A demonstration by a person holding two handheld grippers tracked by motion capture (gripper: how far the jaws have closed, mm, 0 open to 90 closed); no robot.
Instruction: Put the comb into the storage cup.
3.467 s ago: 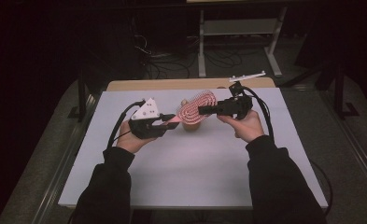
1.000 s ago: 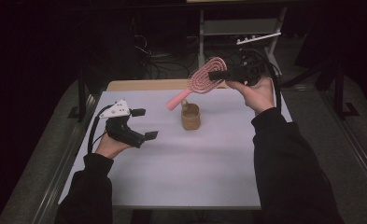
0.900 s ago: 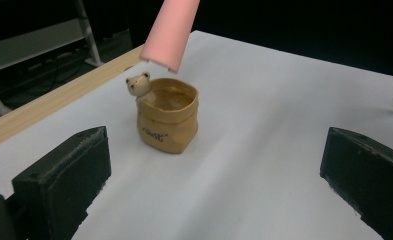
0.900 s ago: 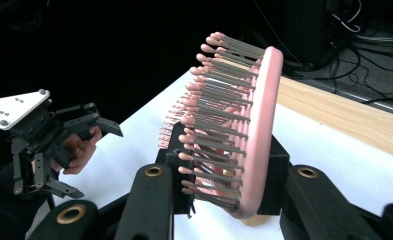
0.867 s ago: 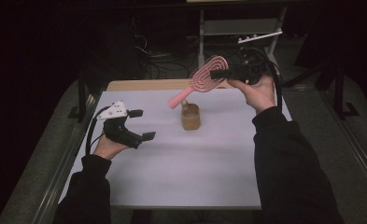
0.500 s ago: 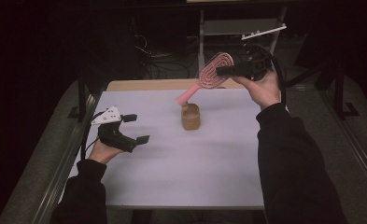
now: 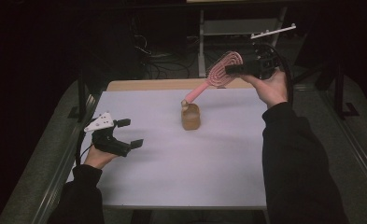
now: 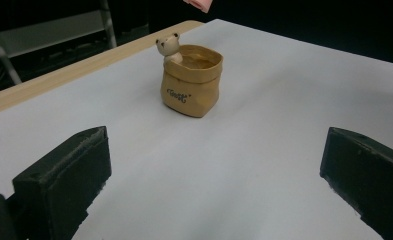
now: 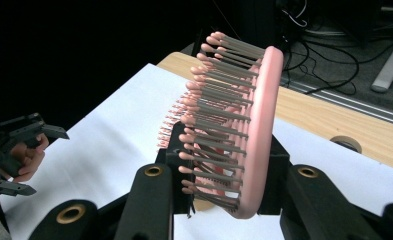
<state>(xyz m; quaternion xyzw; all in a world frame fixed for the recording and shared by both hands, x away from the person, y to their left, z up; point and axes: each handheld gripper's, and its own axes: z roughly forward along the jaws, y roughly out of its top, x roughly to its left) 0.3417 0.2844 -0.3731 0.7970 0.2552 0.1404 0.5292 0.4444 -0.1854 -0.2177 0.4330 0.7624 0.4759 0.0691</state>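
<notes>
The right gripper (image 7: 232,70) is gripping the pink brush (image 7: 217,77) by its head, holding it in the air above the pot (image 7: 190,116) standing mid-surface (image 7: 172,172). The left gripper (image 7: 130,134) is hovering near the left edge, jaws spread and holding nothing.

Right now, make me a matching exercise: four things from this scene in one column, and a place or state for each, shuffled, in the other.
1. pink hairbrush
2. bear pot
3. left tool
4. white sheet

a. open, holding nothing
b. spread over the table
c. clamped by its head, up in the air
d. standing on the sheet, mid-table

Pairs: 1-c, 2-d, 3-a, 4-b. The right tool does the clamping.
</notes>
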